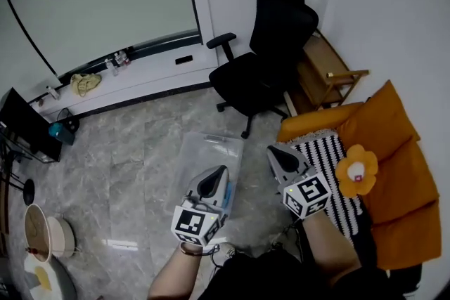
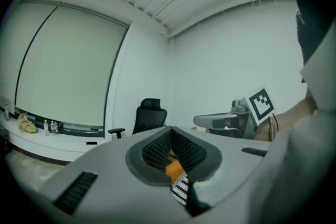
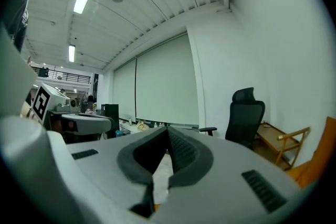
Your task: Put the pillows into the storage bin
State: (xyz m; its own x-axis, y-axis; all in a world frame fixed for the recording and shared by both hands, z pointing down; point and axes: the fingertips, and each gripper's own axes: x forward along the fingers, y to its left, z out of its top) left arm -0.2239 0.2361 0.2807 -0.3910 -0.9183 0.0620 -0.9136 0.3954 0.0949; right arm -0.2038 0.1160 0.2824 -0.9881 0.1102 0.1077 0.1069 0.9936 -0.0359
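We see a black office chair (image 1: 271, 53) on the grey marble floor (image 1: 133, 147), a wooden chair (image 1: 325, 70) just beside it, and a yellow cloth (image 1: 84, 83) on the window ledge (image 1: 158, 69).

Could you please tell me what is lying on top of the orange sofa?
A striped pillow and a flower-shaped pillow lie there; the right gripper covers part of the striped pillow.

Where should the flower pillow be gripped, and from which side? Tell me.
Probably a petal at the left edge of the flower pillow, approached from over the striped pillow: the petals jut out, and orange cushions block its right.
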